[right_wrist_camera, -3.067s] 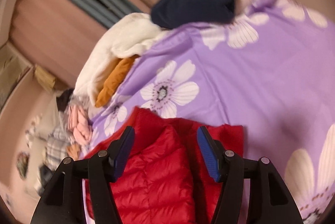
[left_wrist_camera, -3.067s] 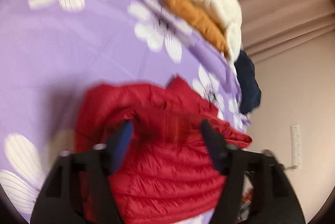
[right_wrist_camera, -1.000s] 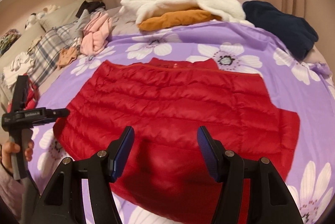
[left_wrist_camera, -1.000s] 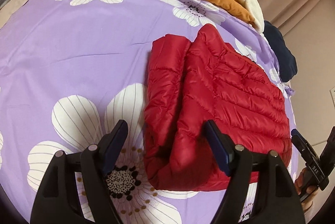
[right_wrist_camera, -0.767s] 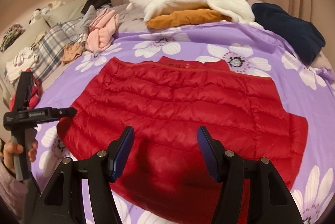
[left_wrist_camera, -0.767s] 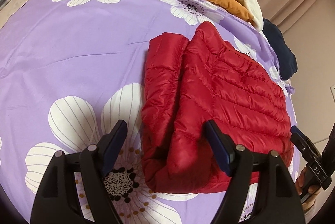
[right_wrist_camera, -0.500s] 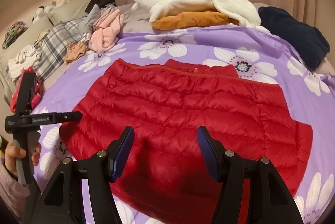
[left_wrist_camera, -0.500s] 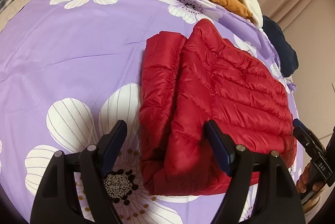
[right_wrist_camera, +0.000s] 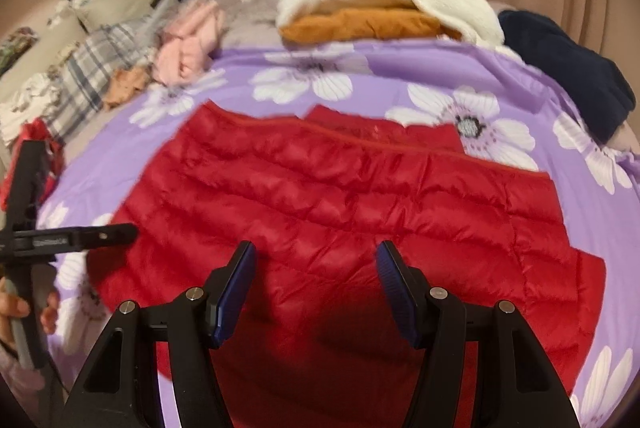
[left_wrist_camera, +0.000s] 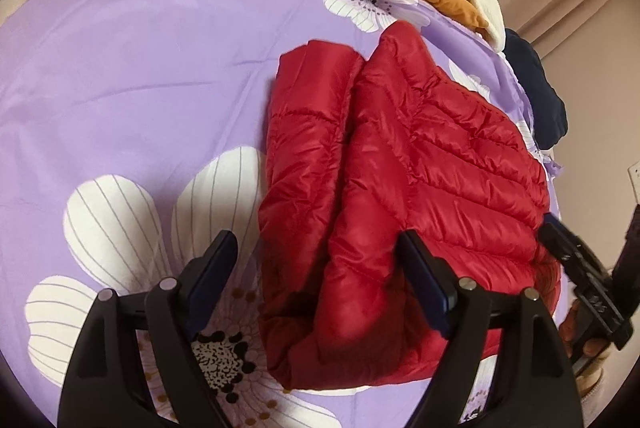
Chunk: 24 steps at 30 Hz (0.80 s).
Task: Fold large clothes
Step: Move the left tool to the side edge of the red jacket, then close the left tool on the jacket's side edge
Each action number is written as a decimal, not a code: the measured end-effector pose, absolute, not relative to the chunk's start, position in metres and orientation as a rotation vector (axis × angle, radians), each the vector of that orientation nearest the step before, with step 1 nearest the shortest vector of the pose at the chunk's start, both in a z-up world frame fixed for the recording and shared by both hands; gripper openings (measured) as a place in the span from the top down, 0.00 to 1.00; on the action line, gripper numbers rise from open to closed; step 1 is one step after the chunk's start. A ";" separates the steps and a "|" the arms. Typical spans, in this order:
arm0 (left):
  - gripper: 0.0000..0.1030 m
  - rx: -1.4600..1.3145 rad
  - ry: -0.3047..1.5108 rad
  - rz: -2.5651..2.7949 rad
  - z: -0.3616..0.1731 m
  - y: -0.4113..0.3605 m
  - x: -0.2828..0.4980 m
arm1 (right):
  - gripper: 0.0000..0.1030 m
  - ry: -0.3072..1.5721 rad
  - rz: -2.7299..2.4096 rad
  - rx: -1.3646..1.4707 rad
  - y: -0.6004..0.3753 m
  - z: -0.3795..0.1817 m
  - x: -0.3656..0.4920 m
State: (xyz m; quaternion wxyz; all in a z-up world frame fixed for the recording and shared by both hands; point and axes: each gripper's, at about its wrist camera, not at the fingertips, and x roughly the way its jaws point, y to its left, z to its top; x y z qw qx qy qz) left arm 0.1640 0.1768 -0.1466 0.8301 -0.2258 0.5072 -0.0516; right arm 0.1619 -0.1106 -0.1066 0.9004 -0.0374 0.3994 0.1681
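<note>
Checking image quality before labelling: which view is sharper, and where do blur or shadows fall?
Left wrist view: sharp, quilting on the red puffer jacket crisp. Right wrist view: softer throughout, pink clothes smeared; a dark shadow lies on the jacket between the right gripper fingers.

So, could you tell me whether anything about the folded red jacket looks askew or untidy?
Slightly. The red puffer jacket lies folded on the purple floral bedspread, but one folded-in layer sticks out past the top layer's edge, so the sides don't line up. Nothing looks damaged.
</note>
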 end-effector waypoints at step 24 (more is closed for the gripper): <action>0.04 -0.600 1.117 -0.180 -0.163 0.181 0.182 | 0.39 0.926 0.322 -0.076 -0.110 -0.135 0.180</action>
